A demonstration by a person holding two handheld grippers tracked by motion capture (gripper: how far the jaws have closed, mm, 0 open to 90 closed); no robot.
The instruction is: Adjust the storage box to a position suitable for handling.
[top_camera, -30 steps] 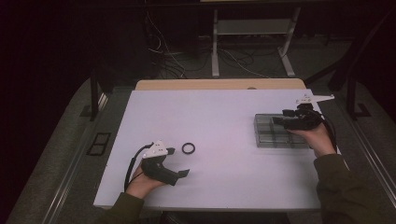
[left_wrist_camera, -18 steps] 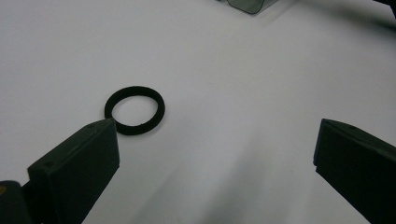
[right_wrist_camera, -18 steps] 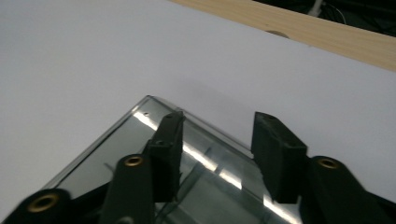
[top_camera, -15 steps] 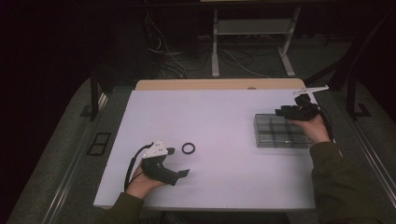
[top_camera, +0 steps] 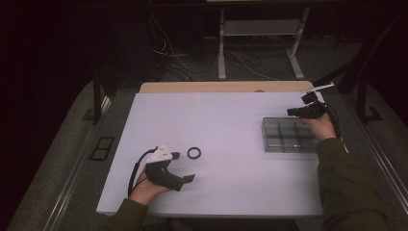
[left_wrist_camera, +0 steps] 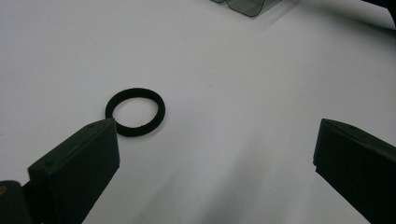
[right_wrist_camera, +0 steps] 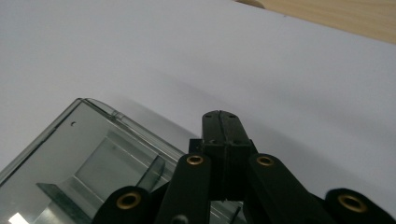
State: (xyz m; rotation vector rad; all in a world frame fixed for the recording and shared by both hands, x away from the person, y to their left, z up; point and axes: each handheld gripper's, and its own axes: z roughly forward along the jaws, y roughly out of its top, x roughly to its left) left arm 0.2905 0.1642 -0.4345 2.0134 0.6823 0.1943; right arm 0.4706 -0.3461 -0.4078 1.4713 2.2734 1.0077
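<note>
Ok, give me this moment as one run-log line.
left gripper: open, ring just ahead on table | right gripper: jaws just closed, empty, over far edge of clear box

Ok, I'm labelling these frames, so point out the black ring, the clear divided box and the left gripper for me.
black ring [left_wrist_camera: 135,112]: left gripper view, on its band at the near left side.
clear divided box [top_camera: 288,135]: high view, on a middle divider.
left gripper [top_camera: 183,167]: high view, midway between its open fingertips.

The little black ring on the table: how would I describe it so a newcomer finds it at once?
Start at the white table and look to its near left part, where the left gripper rests. Just beyond its open jaws lies the black ring, flat and alone; it is the one round, loose thing there, far from the clear compartment box.
</note>
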